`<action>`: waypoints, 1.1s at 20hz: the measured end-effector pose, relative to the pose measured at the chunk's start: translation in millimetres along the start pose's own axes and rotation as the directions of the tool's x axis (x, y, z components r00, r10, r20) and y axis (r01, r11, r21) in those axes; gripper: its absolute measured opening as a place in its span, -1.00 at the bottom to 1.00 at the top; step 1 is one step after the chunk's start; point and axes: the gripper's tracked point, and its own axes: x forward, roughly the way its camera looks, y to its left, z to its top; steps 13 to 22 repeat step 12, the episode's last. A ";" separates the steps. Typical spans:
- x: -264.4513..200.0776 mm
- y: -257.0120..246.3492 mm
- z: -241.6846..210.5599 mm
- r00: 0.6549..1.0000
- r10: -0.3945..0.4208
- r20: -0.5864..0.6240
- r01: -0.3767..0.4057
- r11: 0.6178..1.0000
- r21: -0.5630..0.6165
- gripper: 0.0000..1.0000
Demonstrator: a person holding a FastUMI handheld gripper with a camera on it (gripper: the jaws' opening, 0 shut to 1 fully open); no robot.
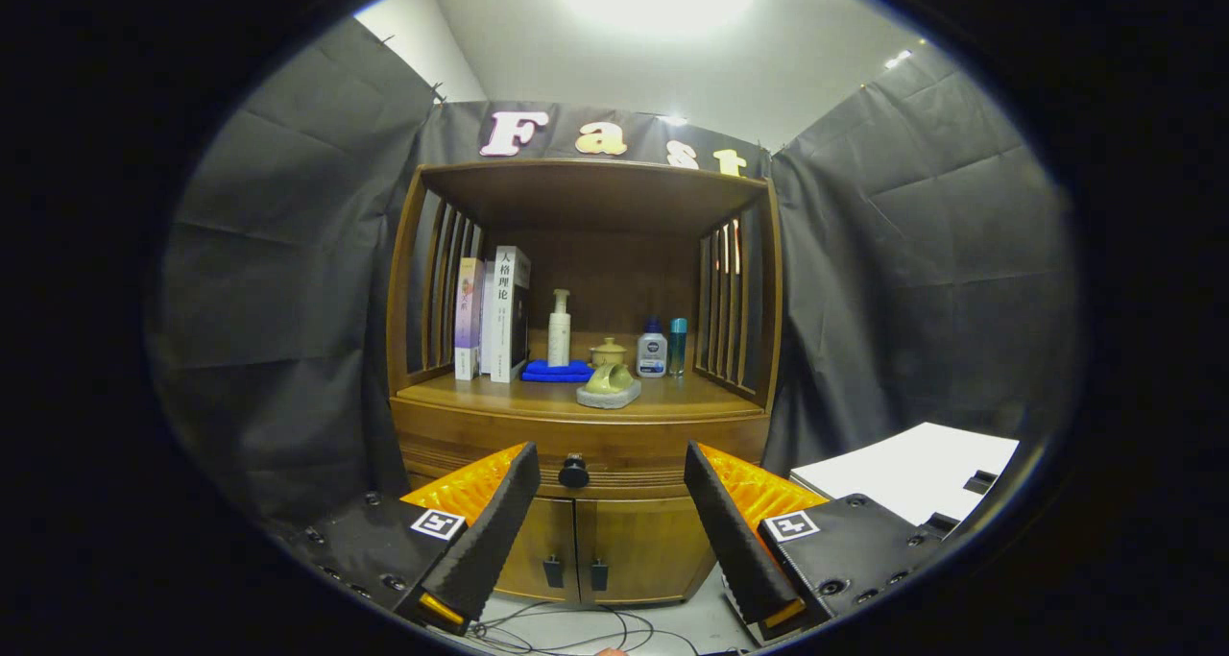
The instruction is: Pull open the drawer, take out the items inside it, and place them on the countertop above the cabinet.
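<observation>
A wooden cabinet (586, 416) stands ahead against the booth wall. Its drawer (499, 442) is closed, with a round dark knob (574, 471) at its middle. The knob sits beyond my fingertips, in line with the gap between them. My gripper (612, 462) is open, its fingers spread wide and holding nothing. The countertop (691, 400) above the drawer is a shelf under a wooden canopy. The drawer's contents are hidden.
On the countertop stand several books (494, 312), a white pump bottle (559, 328) on a blue cloth (557, 372), a small lidded pot (608, 352), a green piece on a stone slab (610, 385) and two small bottles (662, 347). Two lower doors (586, 546), floor cables (576, 632), white box (907, 469) at right.
</observation>
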 end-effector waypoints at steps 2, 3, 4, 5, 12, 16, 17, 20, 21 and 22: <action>-0.3 1.4 -0.5 1.000 0.003 -0.002 -0.003 1.000 -0.002 0.95; -0.4 1.3 0.5 1.000 0.003 0.000 -0.003 1.000 -0.001 0.95; -0.1 0.7 1.4 1.000 0.001 0.002 -0.001 1.000 0.001 0.95; -0.5 -0.8 1.8 1.000 -0.001 0.003 0.001 1.000 0.001 0.95; 2.7 -6.0 -0.3 1.000 -0.009 -0.003 0.009 1.000 -0.011 0.95; 2.7 -6.0 -0.3 1.000 -0.009 -0.003 0.009 1.000 -0.011 0.95; 2.7 -6.0 -0.3 1.000 -0.009 -0.003 0.009 1.000 -0.011 0.95; 2.7 -6.0 -0.3 1.000 -0.009 -0.003 0.009 1.000 -0.011 0.95; 2.7 -6.0 -0.3 1.000 -0.009 -0.003 0.009 1.000 -0.011 0.95; 2.7 -6.0 -0.3 1.000 -0.009 -0.003 0.009 1.000 -0.011 0.95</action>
